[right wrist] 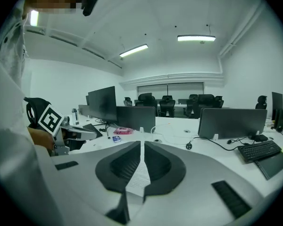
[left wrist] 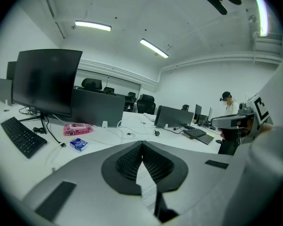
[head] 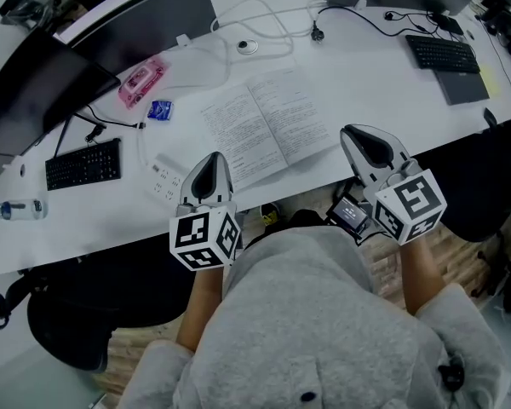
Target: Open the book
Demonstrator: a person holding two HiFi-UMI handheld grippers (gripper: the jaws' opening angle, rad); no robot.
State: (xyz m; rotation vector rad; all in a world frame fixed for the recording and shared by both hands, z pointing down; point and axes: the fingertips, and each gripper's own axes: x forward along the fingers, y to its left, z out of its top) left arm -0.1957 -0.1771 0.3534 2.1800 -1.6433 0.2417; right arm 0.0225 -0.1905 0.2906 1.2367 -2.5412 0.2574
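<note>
The book (head: pixel 268 126) lies open and flat on the white desk (head: pixel 366 75), both printed pages facing up. My left gripper (head: pixel 213 160) hovers at the desk's near edge, just left of the book's lower corner, jaws shut and empty. My right gripper (head: pixel 351 136) is raised off the desk by the book's right edge, jaws closed to a thin slit with nothing in them. In the left gripper view the shut left gripper (left wrist: pixel 142 144) shows a strip of book page (left wrist: pixel 147 182) below its tips. The right gripper view shows the right gripper (right wrist: pixel 142 144) above the page (right wrist: pixel 137 175).
A power strip (head: pixel 166 181), a blue packet (head: pixel 159 109) and a pink packet (head: pixel 141 81) lie left of the book. Keyboards sit at the left (head: pixel 83 164) and far right (head: pixel 443 54). Cables (head: pixel 264 24) and dark monitors (head: pixel 145 15) are behind.
</note>
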